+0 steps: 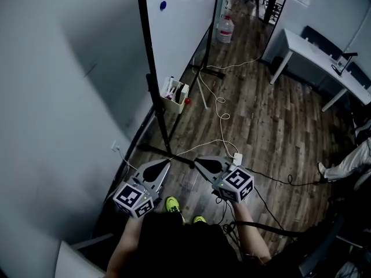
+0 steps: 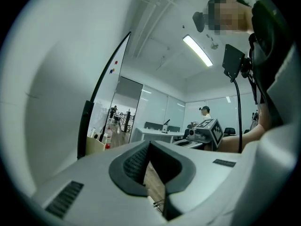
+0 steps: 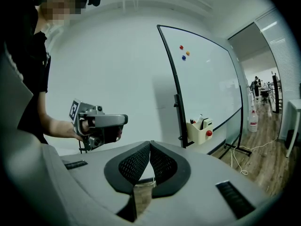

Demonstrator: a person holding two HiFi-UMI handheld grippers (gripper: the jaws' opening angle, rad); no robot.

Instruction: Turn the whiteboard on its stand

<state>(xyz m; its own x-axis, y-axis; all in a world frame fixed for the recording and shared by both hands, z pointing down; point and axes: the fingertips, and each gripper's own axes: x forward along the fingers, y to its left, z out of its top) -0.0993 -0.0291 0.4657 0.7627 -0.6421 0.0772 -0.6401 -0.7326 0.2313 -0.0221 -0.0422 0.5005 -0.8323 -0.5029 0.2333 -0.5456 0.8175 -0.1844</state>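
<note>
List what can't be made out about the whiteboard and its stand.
- Whiteboard top: cut off by the head view's upper edge.
- Its back face: hidden by the board itself, every view.
- Cream tray contents: too small, right gripper view.

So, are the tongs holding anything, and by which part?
Nothing is held: the left tongs and right tongs are both shut and empty.

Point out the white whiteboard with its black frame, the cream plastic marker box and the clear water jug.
White whiteboard (image 1: 182, 28): head view, its white writing surface.
Cream plastic marker box (image 3: 198, 134): right gripper view, front wall.
Clear water jug (image 1: 225, 30): head view, body.
</note>
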